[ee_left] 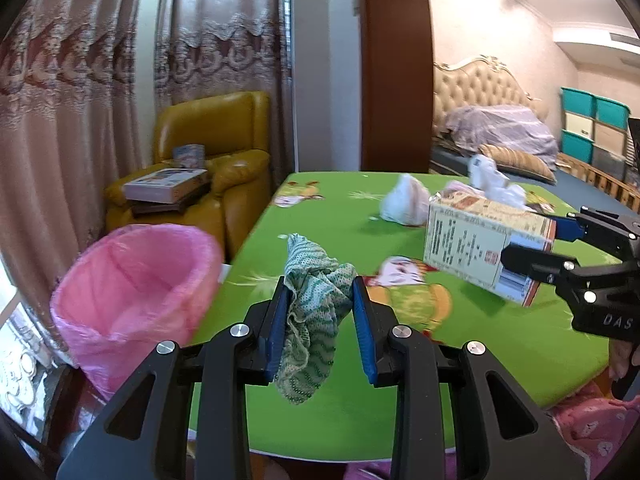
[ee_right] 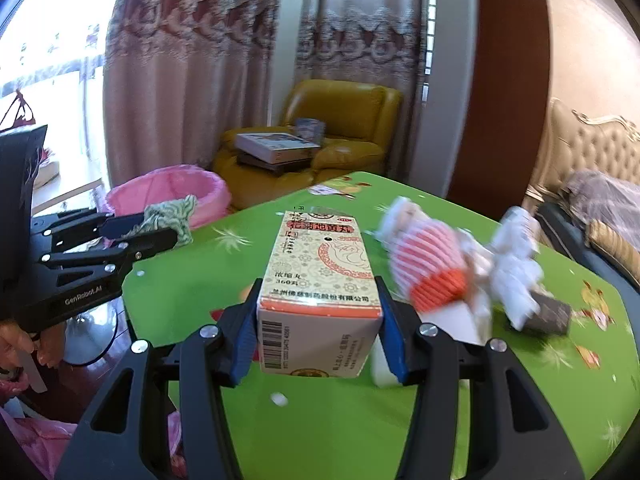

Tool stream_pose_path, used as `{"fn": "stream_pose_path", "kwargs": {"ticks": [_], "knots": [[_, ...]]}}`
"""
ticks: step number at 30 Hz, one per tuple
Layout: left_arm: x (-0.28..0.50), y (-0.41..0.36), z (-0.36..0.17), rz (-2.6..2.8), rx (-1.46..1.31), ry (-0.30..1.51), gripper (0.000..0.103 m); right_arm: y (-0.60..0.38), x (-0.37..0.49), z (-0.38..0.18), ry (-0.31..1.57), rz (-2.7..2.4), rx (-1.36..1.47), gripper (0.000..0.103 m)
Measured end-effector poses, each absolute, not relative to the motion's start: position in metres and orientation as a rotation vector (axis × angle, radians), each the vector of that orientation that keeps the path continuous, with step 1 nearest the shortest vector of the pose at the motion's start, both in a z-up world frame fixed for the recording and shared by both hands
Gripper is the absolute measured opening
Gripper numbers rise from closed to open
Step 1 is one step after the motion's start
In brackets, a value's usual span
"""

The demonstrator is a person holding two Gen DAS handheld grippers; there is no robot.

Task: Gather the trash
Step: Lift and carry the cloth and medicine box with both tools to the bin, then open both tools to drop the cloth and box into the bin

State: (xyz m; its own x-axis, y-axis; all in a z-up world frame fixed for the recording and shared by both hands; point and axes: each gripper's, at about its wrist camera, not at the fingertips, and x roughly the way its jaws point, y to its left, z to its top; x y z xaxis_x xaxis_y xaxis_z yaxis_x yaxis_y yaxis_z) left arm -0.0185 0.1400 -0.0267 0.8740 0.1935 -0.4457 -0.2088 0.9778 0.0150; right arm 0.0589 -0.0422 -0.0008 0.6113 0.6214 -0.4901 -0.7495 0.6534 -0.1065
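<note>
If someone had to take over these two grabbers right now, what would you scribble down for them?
Left hand-held gripper: shut on a green cloth, held above the table.
Right hand-held gripper: shut on a cardboard box, also lifted.
Pink-lined bin: beside the table's left edge, looks empty.
Left on the table: white bag, crumpled tissues, striped wrapper.
Next: probably drop both items in the bin.
</note>
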Motion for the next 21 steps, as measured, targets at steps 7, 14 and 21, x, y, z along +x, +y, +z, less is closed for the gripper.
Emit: {"fn": "stream_pose_path", "kwargs": {"ticks": [7,14,21], "knots": [[-0.028,0.187,-0.019,0.318,-0.056,0.444,0.030,0.019,0.065,0.007,0.419,0.914,-0.349,0.051],[-0.030,0.266,-0.013,0.436,-0.115,0.467,0.030,0.090,0.082,0.014,0.451,1.007,-0.335,0.051],[-0.026,0.331,-0.016,0.508,-0.189,0.488,0.030,0.162,0.098,0.018,0.494,1.083,-0.317,0.051]]}}
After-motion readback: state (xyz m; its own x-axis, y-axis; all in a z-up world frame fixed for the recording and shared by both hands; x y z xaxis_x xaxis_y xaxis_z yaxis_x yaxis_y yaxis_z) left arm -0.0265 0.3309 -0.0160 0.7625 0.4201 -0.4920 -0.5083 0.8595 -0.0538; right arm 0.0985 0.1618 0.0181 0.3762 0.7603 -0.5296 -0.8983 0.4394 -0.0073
